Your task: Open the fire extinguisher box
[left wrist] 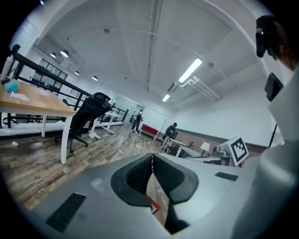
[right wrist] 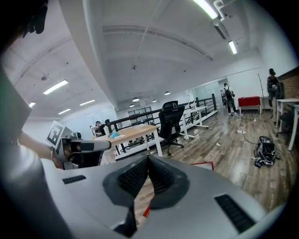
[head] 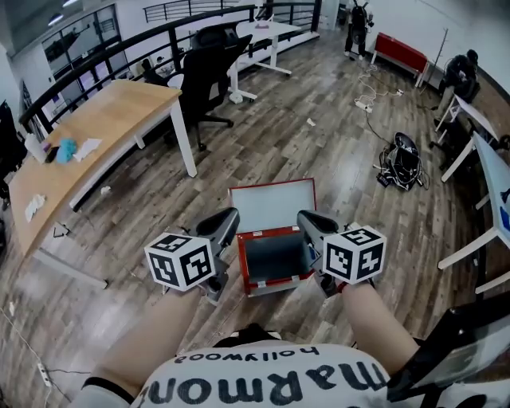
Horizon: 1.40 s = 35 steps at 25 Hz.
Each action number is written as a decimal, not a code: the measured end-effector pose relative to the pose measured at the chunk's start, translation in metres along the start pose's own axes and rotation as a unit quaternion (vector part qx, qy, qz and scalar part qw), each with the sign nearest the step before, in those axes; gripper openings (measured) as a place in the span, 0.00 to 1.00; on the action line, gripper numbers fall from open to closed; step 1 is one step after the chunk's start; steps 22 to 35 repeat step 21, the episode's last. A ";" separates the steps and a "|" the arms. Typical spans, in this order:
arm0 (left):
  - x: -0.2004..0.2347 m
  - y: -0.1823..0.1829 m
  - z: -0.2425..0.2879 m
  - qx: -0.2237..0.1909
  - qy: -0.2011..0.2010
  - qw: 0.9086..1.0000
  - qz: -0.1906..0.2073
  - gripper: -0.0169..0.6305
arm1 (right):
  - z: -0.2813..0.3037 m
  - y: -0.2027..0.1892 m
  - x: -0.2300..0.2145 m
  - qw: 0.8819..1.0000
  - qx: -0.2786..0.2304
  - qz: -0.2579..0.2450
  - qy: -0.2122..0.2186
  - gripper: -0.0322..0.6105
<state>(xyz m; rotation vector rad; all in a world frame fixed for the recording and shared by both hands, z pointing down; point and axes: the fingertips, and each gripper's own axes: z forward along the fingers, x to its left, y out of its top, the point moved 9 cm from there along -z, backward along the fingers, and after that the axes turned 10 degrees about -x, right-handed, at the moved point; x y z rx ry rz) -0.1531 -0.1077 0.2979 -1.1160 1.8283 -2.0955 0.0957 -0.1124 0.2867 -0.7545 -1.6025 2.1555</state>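
The red fire extinguisher box (head: 272, 259) stands on the wooden floor right in front of me. Its lid (head: 271, 205) is swung back and shows a pale inside; the box interior looks dark and empty. My left gripper (head: 227, 217) hangs just left of the box, shut with nothing in it. On the other side my right gripper (head: 307, 217) hangs just right of the box, also shut and empty. In the left gripper view the fingertips (left wrist: 152, 156) meet, with a red box corner (left wrist: 153, 205) below. The right gripper view shows closed tips (right wrist: 148, 158) and the lid's edge (right wrist: 202, 164).
A wooden desk (head: 96, 135) and a black office chair (head: 209, 68) stand to the far left. A black bag with cables (head: 402, 159) lies on the floor to the right, near white tables (head: 486, 167). A person (head: 358, 24) stands far back.
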 end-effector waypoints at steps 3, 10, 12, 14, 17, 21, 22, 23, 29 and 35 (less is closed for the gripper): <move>0.002 -0.001 0.000 0.003 0.000 1.000 0.002 0.05 | 0.001 -0.003 -0.003 1.000 0.003 0.003 -0.004 0.06; 0.007 0.004 0.007 -0.001 0.004 1.000 0.005 0.05 | 0.007 0.000 -0.005 1.000 0.009 -0.008 -0.002 0.06; 0.009 0.005 0.010 -0.001 0.000 1.000 0.006 0.05 | 0.010 0.000 -0.007 1.000 0.011 -0.009 -0.006 0.06; 0.012 0.007 0.014 0.000 -0.003 1.000 0.007 0.05 | 0.013 0.000 -0.009 1.000 0.011 -0.010 -0.009 0.06; 0.018 0.009 0.020 0.000 -0.004 1.000 0.006 0.05 | 0.019 0.003 -0.012 1.000 0.011 -0.012 -0.012 0.06; 0.028 0.012 0.029 -0.001 -0.007 1.000 0.006 0.05 | 0.030 0.006 -0.017 1.000 0.010 -0.013 -0.015 0.06; 0.028 0.012 0.029 -0.001 -0.007 1.000 0.006 0.05 | 0.030 0.006 -0.017 1.000 0.010 -0.013 -0.015 0.06; 0.028 0.012 0.029 -0.001 -0.007 1.000 0.006 0.05 | 0.030 0.006 -0.017 1.000 0.010 -0.013 -0.015 0.06; 0.028 0.012 0.029 -0.001 -0.007 1.000 0.006 0.05 | 0.030 0.006 -0.017 1.000 0.010 -0.013 -0.015 0.06; 0.028 0.012 0.029 -0.001 -0.007 1.000 0.006 0.05 | 0.030 0.006 -0.017 1.000 0.010 -0.013 -0.015 0.06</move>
